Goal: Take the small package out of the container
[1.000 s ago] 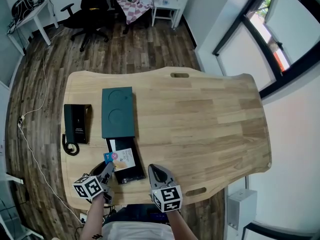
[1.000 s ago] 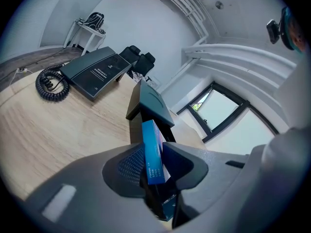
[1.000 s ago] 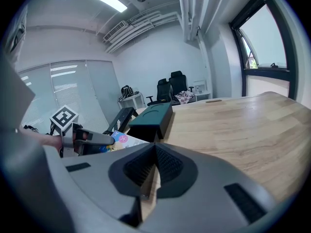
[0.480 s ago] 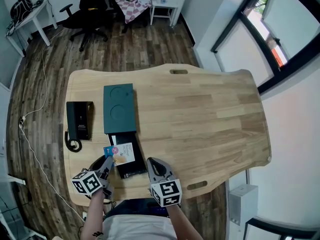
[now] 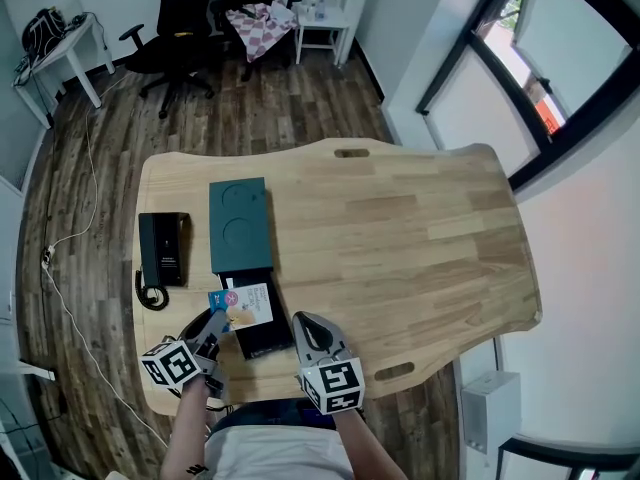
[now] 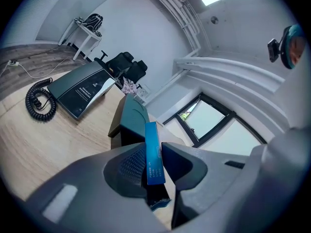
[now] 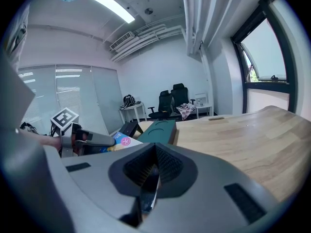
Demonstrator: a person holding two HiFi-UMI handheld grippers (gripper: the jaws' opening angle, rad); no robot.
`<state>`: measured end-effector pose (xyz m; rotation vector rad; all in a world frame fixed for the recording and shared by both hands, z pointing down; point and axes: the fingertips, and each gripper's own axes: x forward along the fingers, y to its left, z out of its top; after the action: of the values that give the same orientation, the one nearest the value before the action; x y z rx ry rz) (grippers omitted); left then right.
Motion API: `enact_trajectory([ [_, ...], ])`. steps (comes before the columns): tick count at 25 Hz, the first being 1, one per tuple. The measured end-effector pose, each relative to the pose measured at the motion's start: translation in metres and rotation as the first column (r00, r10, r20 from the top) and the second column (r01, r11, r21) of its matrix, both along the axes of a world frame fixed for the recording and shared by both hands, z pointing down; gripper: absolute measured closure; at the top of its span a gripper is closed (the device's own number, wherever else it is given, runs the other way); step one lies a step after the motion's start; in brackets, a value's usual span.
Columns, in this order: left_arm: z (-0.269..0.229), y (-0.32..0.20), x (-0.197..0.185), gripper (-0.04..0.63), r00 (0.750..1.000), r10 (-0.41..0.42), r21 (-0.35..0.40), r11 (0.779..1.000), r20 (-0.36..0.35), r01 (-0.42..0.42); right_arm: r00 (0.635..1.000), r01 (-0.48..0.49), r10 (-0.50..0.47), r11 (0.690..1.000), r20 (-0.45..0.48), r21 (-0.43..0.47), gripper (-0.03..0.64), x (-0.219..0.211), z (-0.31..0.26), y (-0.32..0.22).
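The small package (image 5: 245, 306), white and blue with a pink spot, is held edge-on between the pads of my left gripper (image 5: 215, 323), tilted over the open black container (image 5: 265, 336). In the left gripper view its blue edge (image 6: 152, 140) stands upright between the jaws of my left gripper (image 6: 154, 163). My right gripper (image 5: 305, 326) sits at the container's right side with its jaws together. In the right gripper view a thin dark strip, apparently the container's edge, shows between the jaws of my right gripper (image 7: 154, 166). That view also shows the package (image 7: 120, 140).
A dark green lid (image 5: 240, 226) lies just beyond the container. A black desk phone (image 5: 165, 250) with a coiled cord rests at the table's left. The wooden table (image 5: 420, 238) stretches to the right; its front edge is close under both grippers.
The package has shifted slightly away from me, toward the green lid, in my left gripper. My right gripper has stayed at the container's side. The head view has drifted a little.
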<state>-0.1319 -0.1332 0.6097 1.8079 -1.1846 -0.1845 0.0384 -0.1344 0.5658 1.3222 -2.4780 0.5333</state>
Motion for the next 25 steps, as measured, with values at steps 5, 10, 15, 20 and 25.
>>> enact_trajectory([
  [5, -0.015, 0.002, 0.000, 0.495, 1.000, 0.000, 0.030, 1.000, -0.007, 0.000, 1.000, -0.009, 0.009, 0.999, 0.000, 0.032, 0.612, 0.002, -0.011, -0.003],
  [10, -0.027, 0.002, 0.001, 0.499, 0.999, -0.008, 0.049, 0.999, -0.047, 0.010, 1.000, -0.019, 0.019, 0.998, 0.010, 0.060, 0.612, 0.004, -0.021, -0.008],
  [15, -0.039, 0.000, 0.004, 0.500, 0.988, -0.023, 0.052, 0.998, -0.153, 0.031, 1.000, -0.021, 0.020, 0.997, 0.021, 0.074, 0.612, 0.003, -0.024, -0.010],
  [20, -0.049, 0.001, 0.006, 0.500, 0.981, -0.019, 0.065, 0.997, -0.194, 0.032, 0.999, -0.019, 0.017, 0.996, 0.028, 0.088, 0.612, 0.001, -0.030, -0.009],
  [25, -0.067, 0.002, 0.009, 0.502, 0.965, -0.036, 0.067, 0.996, -0.259, 0.055, 0.998, -0.050, 0.046, 0.992, 0.037, 0.115, 0.612, 0.007, -0.040, -0.012],
])
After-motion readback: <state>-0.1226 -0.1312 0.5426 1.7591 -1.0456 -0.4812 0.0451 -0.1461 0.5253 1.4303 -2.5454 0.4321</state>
